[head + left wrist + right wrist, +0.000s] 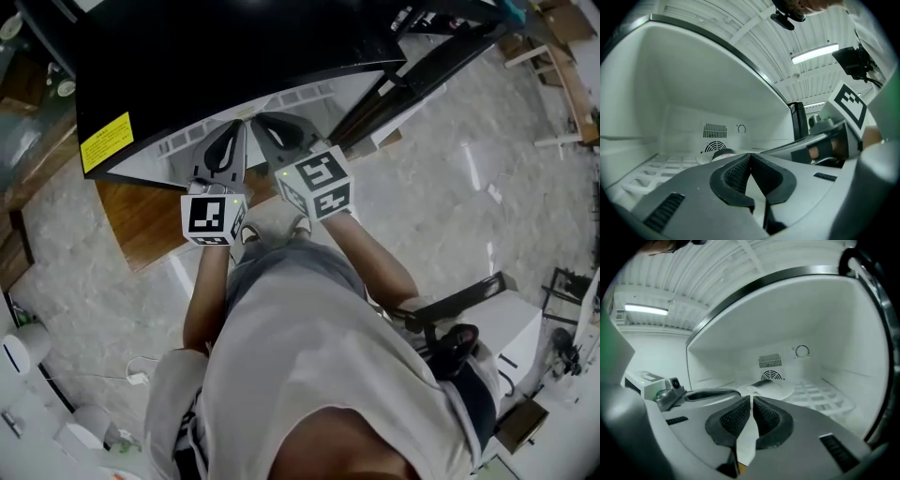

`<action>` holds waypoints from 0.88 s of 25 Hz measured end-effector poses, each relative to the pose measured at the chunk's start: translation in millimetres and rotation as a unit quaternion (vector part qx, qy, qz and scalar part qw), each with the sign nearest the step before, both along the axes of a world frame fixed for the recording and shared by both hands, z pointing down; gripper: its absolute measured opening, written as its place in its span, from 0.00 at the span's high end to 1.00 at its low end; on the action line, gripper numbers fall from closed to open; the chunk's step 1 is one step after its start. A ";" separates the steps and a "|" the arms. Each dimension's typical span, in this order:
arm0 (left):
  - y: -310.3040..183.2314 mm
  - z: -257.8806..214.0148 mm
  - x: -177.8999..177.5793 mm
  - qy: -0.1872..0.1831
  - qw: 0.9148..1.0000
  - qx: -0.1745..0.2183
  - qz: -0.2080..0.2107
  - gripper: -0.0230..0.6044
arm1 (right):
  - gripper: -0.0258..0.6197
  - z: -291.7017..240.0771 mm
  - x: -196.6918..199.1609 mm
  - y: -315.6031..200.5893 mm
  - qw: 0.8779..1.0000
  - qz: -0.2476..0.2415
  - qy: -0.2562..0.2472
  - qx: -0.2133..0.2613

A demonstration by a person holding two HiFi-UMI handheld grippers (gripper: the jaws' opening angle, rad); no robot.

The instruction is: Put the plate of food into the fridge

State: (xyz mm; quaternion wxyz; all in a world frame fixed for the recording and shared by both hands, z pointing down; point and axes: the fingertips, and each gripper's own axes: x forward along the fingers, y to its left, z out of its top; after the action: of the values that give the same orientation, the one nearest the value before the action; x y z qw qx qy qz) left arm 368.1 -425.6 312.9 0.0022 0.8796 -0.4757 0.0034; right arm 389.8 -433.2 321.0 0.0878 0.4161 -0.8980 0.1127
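A white plate (708,158) with dark food lies on the white wire shelf (651,174) deep inside the open black fridge (234,66). The right gripper view shows the same plate (777,390) just beyond the jaws. My left gripper (750,155) points level into the fridge mouth, shut, with nothing between its pads. My right gripper (752,400) sits close beside it on the right, jaws nearly touching and empty. From the head view, the left gripper (234,127) and right gripper (261,120) reach side by side under the fridge's top edge. Neither touches the plate.
The fridge door (422,66) stands open to the right. A round fan vent (772,376) and a dial (802,351) are on the back wall. The fridge stands on a wooden board (141,220) on a stone floor. White equipment (511,323) is at the lower right.
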 end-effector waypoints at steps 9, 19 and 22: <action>-0.6 2.8 -36.1 0.008 0.999 -0.005 -0.049 0.93 | 0.92 0.0 -35.7 -10.8 0.999 -0.020 0.016 0.032; 9.2 -5.1 -42.1 0.009 0.999 -0.007 -0.039 0.93 | 0.92 -13.2 -37.9 -11.9 0.999 0.001 0.015 0.039; 19.5 -3.3 -38.9 0.035 0.999 -0.027 -0.022 0.93 | 0.92 -11.1 -34.9 9.4 0.999 0.005 0.015 0.045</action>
State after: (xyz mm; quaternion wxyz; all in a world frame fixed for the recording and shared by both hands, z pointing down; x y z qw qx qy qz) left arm 329.2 -406.1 309.6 0.0428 0.8683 -0.4940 -0.0151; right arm 355.0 -423.8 309.9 0.0820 0.4255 -0.8988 0.0663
